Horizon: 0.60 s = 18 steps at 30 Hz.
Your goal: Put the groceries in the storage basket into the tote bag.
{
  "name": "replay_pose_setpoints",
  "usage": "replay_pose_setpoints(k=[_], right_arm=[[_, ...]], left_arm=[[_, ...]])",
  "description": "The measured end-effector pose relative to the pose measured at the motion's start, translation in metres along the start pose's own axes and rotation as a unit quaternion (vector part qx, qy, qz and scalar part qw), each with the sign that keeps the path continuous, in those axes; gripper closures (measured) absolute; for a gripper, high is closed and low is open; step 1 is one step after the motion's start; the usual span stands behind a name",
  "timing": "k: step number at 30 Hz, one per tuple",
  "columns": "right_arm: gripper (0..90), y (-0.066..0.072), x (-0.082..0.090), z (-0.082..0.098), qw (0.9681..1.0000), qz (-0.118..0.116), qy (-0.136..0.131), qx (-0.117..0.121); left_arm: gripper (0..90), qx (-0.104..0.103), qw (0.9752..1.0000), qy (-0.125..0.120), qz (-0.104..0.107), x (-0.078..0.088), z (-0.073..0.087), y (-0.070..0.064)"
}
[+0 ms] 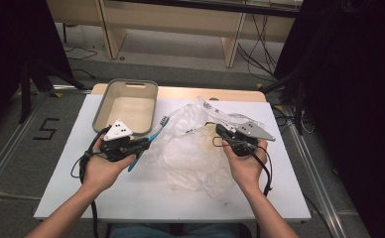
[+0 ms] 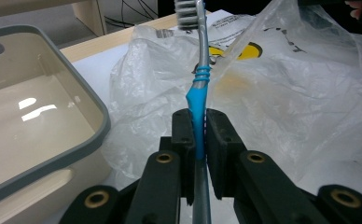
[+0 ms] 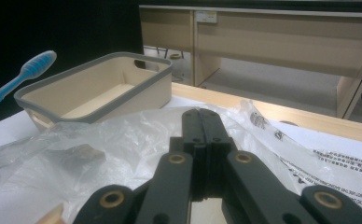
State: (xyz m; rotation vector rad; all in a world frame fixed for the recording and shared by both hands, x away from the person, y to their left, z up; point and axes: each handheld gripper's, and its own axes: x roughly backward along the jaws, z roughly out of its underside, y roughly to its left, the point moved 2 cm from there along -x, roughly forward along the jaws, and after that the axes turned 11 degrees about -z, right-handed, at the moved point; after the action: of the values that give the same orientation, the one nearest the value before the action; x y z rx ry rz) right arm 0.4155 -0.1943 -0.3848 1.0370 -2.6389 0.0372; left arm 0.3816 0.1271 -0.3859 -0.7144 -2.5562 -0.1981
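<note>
My left gripper (image 1: 143, 144) is shut on a blue toothbrush (image 1: 157, 130) at mid-handle. Its bristle head points up toward the near corner of a beige bin (image 1: 99, 107) with a grey rim. In the left gripper view the jaws (image 2: 198, 128) clamp the blue handle (image 2: 198, 100), with the bin (image 2: 95, 112) to the left. A crumpled clear plastic bag (image 1: 190, 153) lies on the white table. My right gripper (image 1: 222, 131) is shut at the bag's upper edge, apparently pinching the film and holding it lifted. Its closed jaws (image 3: 201, 123) rise out of the plastic (image 3: 123, 140).
The white table (image 1: 131, 198) has bare room in front of the hands and at the left edge. A printed white strip (image 1: 220, 111) of the bag lies behind the right gripper. Wooden desk legs and cables stand on the floor beyond the table.
</note>
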Motion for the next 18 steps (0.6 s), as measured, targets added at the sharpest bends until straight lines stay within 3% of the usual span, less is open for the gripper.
replay_pose_setpoints(k=[18], right_arm=[[90.0,0.0,0.0,0.0,1.0,-0.001,0.0,0.001]], left_arm=[[82.1,-0.026,0.9993,0.007,0.025,0.0,0.004,-0.024]])
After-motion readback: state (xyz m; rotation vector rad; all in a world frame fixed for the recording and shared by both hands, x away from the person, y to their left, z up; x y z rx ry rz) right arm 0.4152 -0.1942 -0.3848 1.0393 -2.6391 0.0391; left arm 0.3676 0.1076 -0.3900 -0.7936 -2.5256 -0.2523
